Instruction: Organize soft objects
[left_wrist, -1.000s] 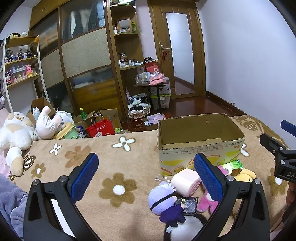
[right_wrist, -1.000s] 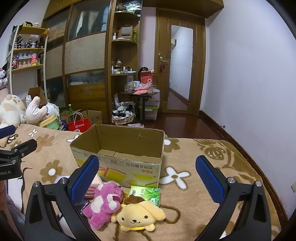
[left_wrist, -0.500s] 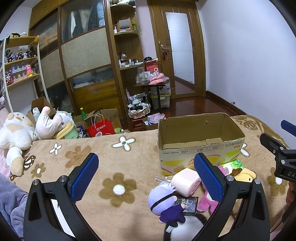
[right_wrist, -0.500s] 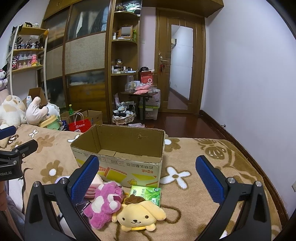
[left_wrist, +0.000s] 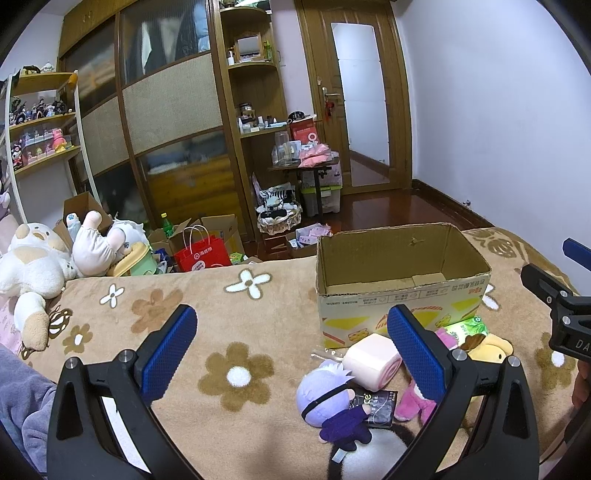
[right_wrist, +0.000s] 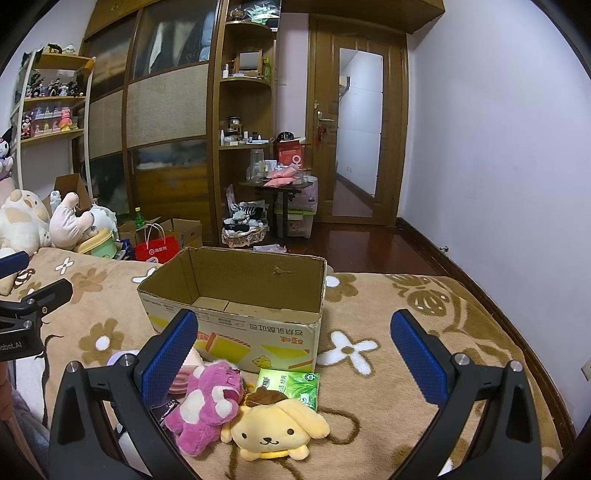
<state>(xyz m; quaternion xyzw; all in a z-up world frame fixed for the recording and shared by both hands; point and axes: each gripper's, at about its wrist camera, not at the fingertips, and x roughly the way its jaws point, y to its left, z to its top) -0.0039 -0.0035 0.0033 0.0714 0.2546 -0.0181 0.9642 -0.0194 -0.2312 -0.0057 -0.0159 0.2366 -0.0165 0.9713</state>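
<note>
An open, empty cardboard box (left_wrist: 402, 291) (right_wrist: 236, 291) stands on the brown flowered blanket. In front of it lie soft toys: a purple-haired doll (left_wrist: 330, 397), a pink roll (left_wrist: 371, 360), a magenta bear (right_wrist: 205, 400) and a yellow dog plush (right_wrist: 275, 430), with a green tissue pack (right_wrist: 291, 382) beside them. My left gripper (left_wrist: 291, 347) hovers open above the blanket, left of the toys. My right gripper (right_wrist: 293, 350) hangs open over the yellow dog and the tissue pack. Neither holds anything.
Big plush animals (left_wrist: 33, 266) lie at the blanket's far left. Beyond the bed are a red paper bag (left_wrist: 203, 254), cardboard boxes, a wardrobe, shelves and a wooden door (left_wrist: 358, 107). A grey sleeve (left_wrist: 18, 391) shows at lower left.
</note>
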